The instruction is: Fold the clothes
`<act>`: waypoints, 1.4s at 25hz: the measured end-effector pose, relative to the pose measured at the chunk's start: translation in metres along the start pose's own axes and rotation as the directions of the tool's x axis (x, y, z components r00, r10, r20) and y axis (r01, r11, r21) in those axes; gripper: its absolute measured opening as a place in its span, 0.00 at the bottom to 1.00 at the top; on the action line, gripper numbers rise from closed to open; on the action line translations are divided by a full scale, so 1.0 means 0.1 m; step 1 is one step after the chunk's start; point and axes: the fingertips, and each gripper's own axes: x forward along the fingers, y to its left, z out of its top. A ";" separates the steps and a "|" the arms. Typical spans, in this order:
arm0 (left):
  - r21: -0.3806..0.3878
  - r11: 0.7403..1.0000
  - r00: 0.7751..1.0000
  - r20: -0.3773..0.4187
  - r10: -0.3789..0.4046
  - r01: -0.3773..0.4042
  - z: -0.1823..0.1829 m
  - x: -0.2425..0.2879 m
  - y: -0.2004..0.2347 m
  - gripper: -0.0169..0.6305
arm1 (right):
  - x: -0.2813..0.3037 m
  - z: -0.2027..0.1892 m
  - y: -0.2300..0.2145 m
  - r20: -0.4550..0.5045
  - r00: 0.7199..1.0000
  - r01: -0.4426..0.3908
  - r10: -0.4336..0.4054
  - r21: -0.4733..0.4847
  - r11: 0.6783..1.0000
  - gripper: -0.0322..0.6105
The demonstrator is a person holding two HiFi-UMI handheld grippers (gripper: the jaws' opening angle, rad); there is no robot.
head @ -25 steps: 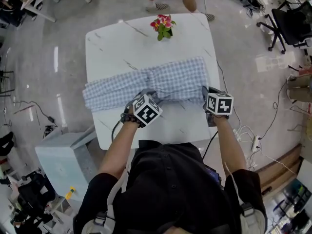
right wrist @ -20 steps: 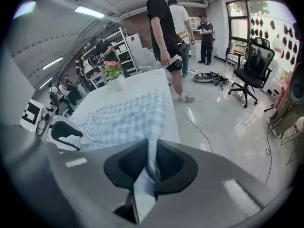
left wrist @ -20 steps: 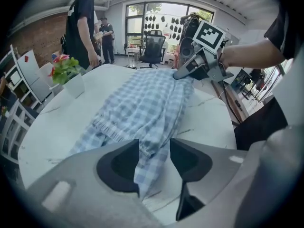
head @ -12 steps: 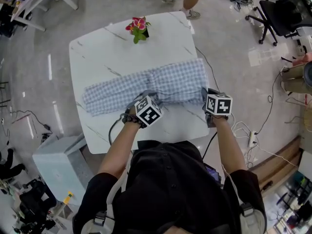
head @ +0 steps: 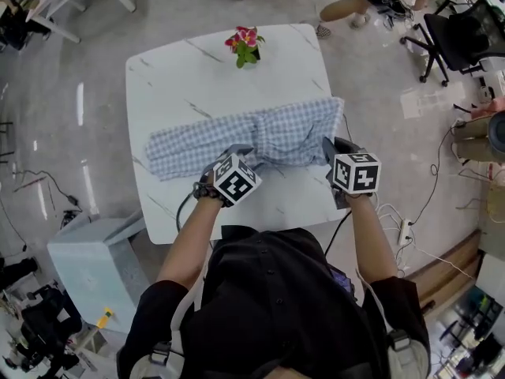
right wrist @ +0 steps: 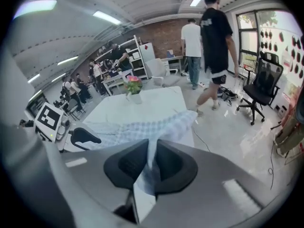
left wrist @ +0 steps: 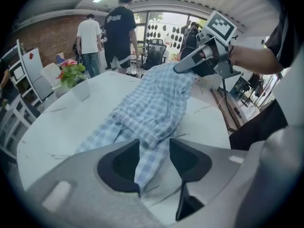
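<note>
- Now, the checked garment (head: 229, 136) lies crosswise over the middle of the white table (head: 189, 77), on my side of the flower pot (head: 245, 44).
- Left gripper (left wrist: 154, 151): jaws partly apart, clenched on a thick fold at the garment's near edge, by the gathered waistband.
- Right gripper (right wrist: 151, 160): jaws nearly together, pinching a thin fold at the garment's right end.
- I see that right end raised off the table; the left end rests on the top.

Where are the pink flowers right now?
In the head view, the pink flowers stand near the far edge of the white table, a little right of its middle, beyond the checked cloth and apart from it.
</note>
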 end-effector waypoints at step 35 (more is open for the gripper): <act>-0.356 0.928 0.993 0.014 0.120 -0.107 -2.82 -1.92 1.20 0.35 | 1.41 -0.25 4.43 -0.172 0.947 -0.320 0.271 -0.423 0.848 0.13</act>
